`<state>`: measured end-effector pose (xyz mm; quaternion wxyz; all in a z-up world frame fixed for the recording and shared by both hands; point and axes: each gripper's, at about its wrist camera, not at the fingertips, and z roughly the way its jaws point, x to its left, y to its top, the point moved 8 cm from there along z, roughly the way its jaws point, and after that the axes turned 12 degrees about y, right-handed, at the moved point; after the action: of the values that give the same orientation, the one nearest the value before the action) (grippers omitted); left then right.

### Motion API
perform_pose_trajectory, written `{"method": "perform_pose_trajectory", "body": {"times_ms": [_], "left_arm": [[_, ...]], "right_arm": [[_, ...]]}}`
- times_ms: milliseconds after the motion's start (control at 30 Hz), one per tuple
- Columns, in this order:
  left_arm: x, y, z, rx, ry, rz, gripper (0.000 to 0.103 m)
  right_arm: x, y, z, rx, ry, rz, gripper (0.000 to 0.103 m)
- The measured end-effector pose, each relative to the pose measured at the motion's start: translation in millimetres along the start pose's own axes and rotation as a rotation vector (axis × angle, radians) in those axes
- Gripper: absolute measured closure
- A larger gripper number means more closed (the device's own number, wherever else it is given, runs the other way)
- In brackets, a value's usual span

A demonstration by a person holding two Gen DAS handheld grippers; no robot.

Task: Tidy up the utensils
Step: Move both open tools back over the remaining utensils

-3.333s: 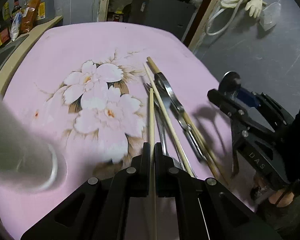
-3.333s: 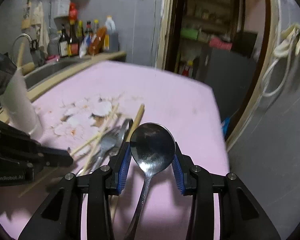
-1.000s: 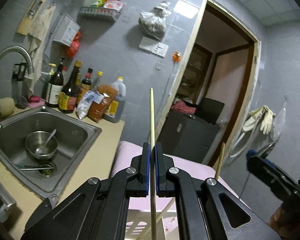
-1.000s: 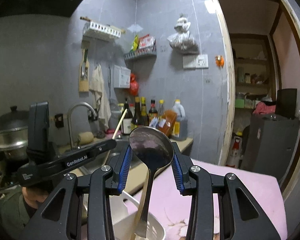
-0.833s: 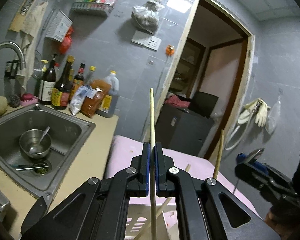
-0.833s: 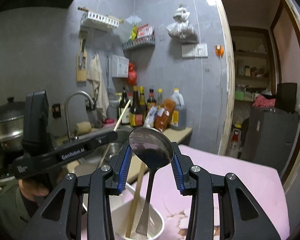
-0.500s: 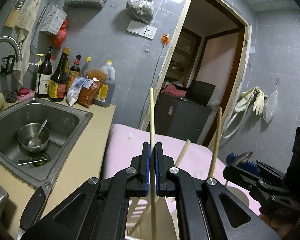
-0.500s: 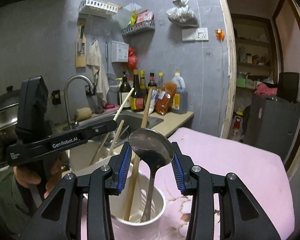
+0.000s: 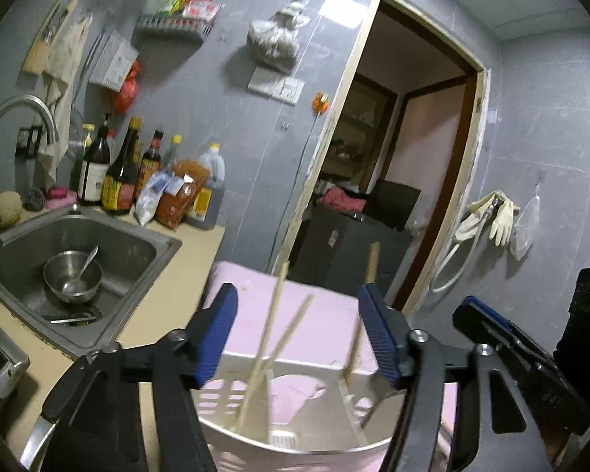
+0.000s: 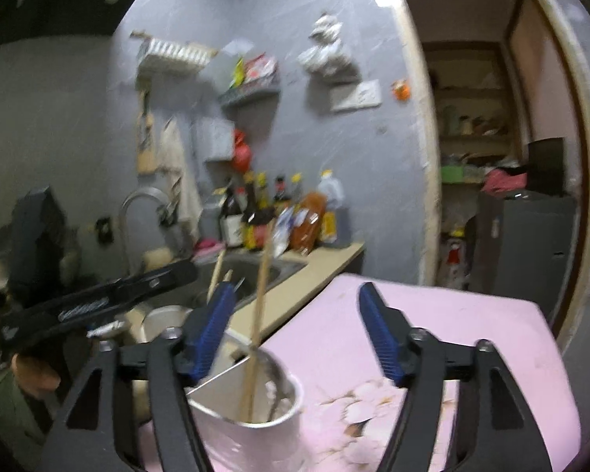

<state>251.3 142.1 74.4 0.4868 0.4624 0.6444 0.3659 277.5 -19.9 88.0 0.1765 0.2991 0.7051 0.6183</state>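
On the pink, flower-printed tablecloth (image 10: 432, 322) stands a white plastic utensil holder (image 10: 255, 438), round-walled with slotted sides. Pale wooden chopsticks (image 9: 273, 326) lean upright inside it, thin and straight. The left gripper (image 9: 301, 332) hovers over the holder with its ribbed blue pads spread wide, holding nothing. The right gripper (image 10: 295, 332) is likewise spread and empty beside the rim. A steel sink (image 9: 98, 244) lies to the left.

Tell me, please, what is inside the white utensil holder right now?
Wooden chopsticks stand leaning inside the white utensil holder. Its wall and the left tongs cover its bottom, so a spoon cannot be confirmed.
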Motion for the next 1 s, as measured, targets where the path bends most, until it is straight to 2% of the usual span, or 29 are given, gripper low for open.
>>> {"method": "perform_pose_trajectory", "body": {"times_ms": [67,133,200,300,533,700,833,1000], "left_arm": [[-12.6,3.4,-5.6,-0.02,0.009,0.012,0.033],[-24.6,5.6,-10.0,-0.037,0.013,0.027,0.023],[-37.3,6.0,-13.6,-0.052,0.01,0.041,0.017],[-57.3,3.2,-17.1,-0.064,0.004,0.068,0.007],[-102.8,-17.9,-16.8,-0.05,-0.033,0.143,0.005],[-131.1,-41.9,-13.1,-0.012,-0.055,0.211,0.005],[-151.5,-64.1,-7.0,0.028,-0.069,0.266,0.005],[-168.5,-93.2,0.0,0.09,-0.074,0.324,0.005]], "right_arm": [[-9.5,7.6,-14.7,-0.041,-0.044,0.002,0.021],[-19.0,15.1,-29.4,-0.075,-0.09,-0.003,0.01],[-29.3,21.0,-48.0,-0.108,-0.145,-0.021,0.002],[-41.1,25.3,-69.7,-0.127,-0.207,-0.057,0.0],[-65.0,22.8,-109.6,-0.12,-0.301,-0.113,0.0],[-86.2,8.6,-130.6,-0.075,-0.342,-0.124,0.0],[-105.5,-10.1,-143.8,-0.002,-0.377,-0.132,0.0],[-120.6,-37.7,-149.4,0.107,-0.378,-0.119,0.0]]}}
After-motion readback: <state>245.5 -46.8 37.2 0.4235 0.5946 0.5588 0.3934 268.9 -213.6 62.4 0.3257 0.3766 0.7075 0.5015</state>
